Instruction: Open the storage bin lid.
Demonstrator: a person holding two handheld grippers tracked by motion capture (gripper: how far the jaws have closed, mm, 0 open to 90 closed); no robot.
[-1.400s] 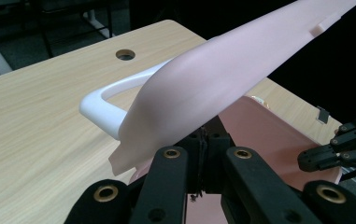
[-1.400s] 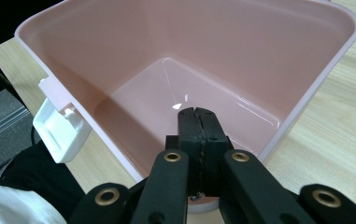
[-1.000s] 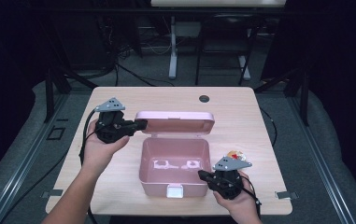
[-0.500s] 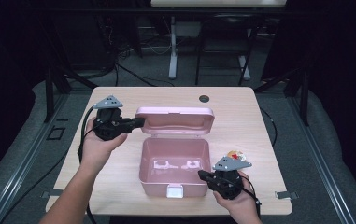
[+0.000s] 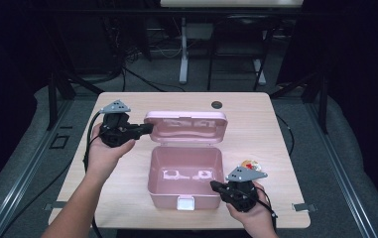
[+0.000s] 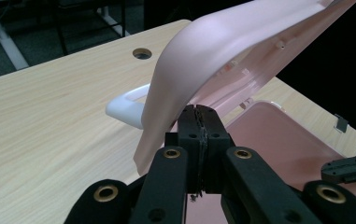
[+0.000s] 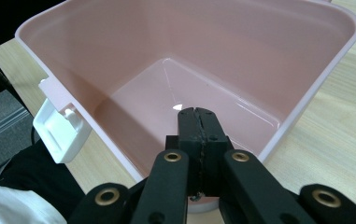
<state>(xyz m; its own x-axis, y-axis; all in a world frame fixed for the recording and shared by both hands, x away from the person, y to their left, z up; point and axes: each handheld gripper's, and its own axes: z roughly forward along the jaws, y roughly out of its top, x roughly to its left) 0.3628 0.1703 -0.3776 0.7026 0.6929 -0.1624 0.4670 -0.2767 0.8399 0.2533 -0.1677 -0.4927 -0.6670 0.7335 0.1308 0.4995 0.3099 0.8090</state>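
1. Sitting at the middle of the desk (image 5: pixel 127 198), a pink box (image 5: pixel 185 173) stands open and looks empty inside, with its long axis running across the desk from the person's left to right.
2. Its lid (image 5: pixel 185 126) stands raised along the box's far edge, hinged there and leaning slightly back, with a white handle (image 6: pixel 124 105) showing behind it in the left gripper view.
3. At the lid's left end, the left gripper (image 5: pixel 144 129) has its fingers pressed together; in the left gripper view the tips sit at the lid's lower edge, but I cannot tell whether they pinch the rim or only touch it.
4. At the box's near right corner, the right gripper (image 5: pixel 215 186) points into the box with its fingers closed on nothing, just beside the rim.
5. A white latch (image 5: pixel 185 203) hangs at the middle of the box's near wall, left of the right gripper.
6. A small coloured object (image 5: pixel 248 164) lies on the desk just right of the box, behind the right gripper; it is too blurred to name.
7. Judging by position, any lid move falls to the left hand, which is nearer; the lid swings toward the person to shut.
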